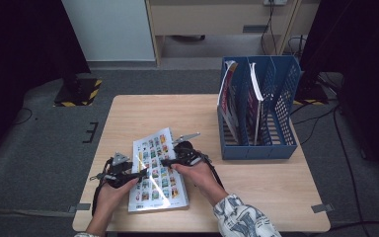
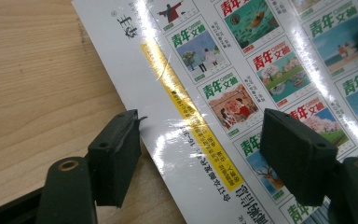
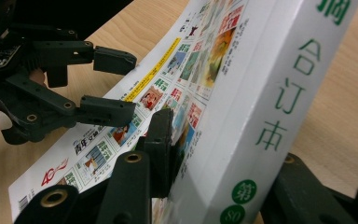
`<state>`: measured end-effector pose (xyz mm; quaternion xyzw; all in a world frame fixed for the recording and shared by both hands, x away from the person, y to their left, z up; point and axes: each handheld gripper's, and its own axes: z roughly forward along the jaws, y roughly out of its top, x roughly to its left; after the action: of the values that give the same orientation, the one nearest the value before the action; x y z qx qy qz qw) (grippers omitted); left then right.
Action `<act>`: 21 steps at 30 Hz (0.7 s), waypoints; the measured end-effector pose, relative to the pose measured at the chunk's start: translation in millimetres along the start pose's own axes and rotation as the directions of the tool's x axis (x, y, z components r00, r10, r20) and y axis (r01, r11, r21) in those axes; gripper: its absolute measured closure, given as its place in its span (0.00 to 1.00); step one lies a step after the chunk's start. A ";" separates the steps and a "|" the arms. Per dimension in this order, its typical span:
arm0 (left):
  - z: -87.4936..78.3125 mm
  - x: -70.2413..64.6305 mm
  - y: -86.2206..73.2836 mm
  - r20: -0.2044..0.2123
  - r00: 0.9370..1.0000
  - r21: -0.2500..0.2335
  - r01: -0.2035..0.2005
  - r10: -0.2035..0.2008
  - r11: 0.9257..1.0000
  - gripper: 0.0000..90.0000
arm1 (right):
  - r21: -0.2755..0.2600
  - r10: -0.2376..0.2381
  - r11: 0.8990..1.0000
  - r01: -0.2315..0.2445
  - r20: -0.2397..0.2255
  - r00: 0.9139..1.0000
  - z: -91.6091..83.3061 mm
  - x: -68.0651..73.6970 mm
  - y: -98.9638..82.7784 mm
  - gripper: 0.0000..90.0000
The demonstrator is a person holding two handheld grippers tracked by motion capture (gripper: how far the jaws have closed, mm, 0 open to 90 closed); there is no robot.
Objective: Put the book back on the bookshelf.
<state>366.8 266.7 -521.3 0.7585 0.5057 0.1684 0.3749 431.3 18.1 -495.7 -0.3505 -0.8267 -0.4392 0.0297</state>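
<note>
Thick magazine (image 1: pixel 157 170): on the table (image 1: pixel 256 190), left of the blue file rack (image 1: pixel 276 106), spine edge lifted. Right gripper (image 1: pixel 170 160): jaws clamped across its spine. Left gripper (image 1: pixel 139 174): jaws apart, straddling its opposite edge, gripping nothing.

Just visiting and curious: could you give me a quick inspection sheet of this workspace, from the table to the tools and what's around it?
Surface: light wooden table, bare apart from the items below.
Job's things: thick magazine volume with a cover of small pictures, lying near the front edge; its white spine faces the right tool.
Clutter: blue file rack at the right, holding two upright magazines.
Grippers: right tool is shut on the volume's spine side; left tool is open, its jaws over the cover's left edge.
Cables: dark cable trails from the right tool; more cables on the floor at right.
Surroundings: grey carpet, a hazard-striped stand base.
</note>
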 end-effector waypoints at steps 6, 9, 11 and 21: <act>0.6 -2.1 1.0 0.005 1.000 -0.009 -0.007 0.007 1.000 0.28 | -0.019 -0.038 0.999 0.038 0.015 0.999 -4.5 2.3 2.4 0.74; -0.6 -0.6 1.9 0.020 1.000 -0.032 0.013 -0.012 0.999 0.27 | -0.027 -0.056 0.998 0.056 0.018 0.998 -5.7 3.1 2.7 0.74; -0.9 0.0 2.4 0.030 0.999 -0.041 0.024 -0.022 0.999 0.25 | -0.033 -0.065 0.997 0.065 0.019 0.998 -6.3 3.5 3.1 0.74; -4.8 5.7 4.4 0.032 0.999 -0.081 0.038 -0.035 0.996 0.21 | -0.072 -0.115 0.990 0.118 0.042 0.993 -12.9 5.9 4.3 0.75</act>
<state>369.1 272.8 -515.6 0.7357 0.5064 0.1705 0.4163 426.1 13.3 -482.7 -0.3107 -0.8293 -0.4639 -0.0244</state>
